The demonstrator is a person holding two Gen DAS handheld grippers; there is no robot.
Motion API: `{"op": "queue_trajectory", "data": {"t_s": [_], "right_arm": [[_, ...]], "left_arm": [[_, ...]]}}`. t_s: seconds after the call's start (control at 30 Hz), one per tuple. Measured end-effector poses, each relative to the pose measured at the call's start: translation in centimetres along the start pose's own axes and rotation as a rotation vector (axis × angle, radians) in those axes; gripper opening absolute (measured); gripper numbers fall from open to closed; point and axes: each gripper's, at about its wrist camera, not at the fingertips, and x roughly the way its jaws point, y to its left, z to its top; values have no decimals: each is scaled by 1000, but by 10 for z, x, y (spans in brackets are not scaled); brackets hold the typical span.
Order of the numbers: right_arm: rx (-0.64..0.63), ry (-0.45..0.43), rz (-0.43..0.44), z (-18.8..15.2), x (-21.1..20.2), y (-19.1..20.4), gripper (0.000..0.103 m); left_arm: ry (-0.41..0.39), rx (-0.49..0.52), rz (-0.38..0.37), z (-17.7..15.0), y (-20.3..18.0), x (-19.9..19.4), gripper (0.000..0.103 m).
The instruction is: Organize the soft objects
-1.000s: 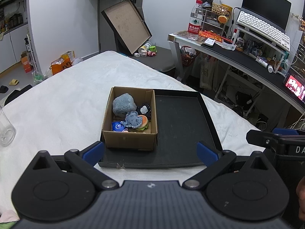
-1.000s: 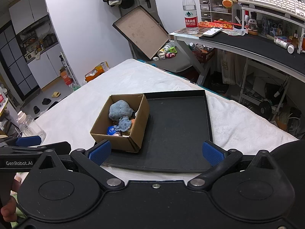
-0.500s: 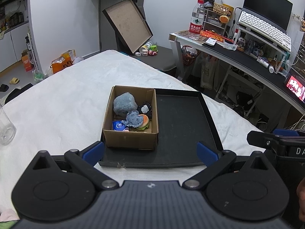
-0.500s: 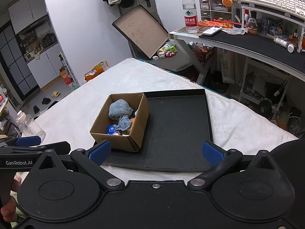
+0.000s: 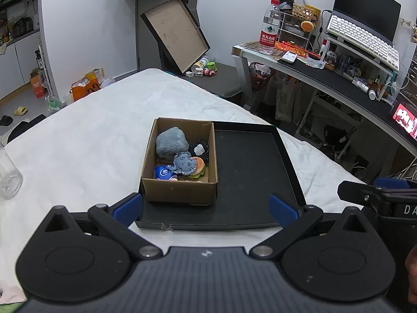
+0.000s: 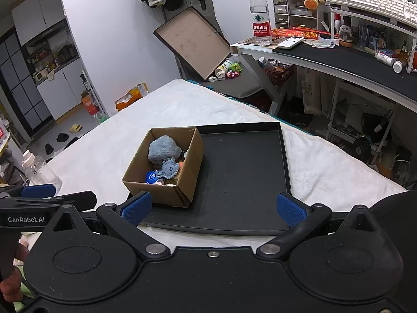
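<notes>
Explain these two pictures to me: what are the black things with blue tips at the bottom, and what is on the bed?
No robot here: a person holds a hand gripper in each hand, each with a wide-angle camera looking along its blue-tipped jaws. One picture comes from the left gripper, the other from the right gripper. Both are open and hold nothing.

On the white cover lies a black tray. In its left part stands a cardboard box holding soft toys: a fluffy blue-grey plush, a small blue plush and a toy burger, among others. The rest of the tray is bare. A clear bottle stands to the left.
</notes>
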Motion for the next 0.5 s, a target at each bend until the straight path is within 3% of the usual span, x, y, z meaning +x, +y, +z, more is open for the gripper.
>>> {"op": "queue_trajectory", "data": {"t_s": [0.5], "right_arm": [[-3,41,-8,-2,14,0,103]], "left_arm": [[43,-18,-10,0,5,19,103]]}}
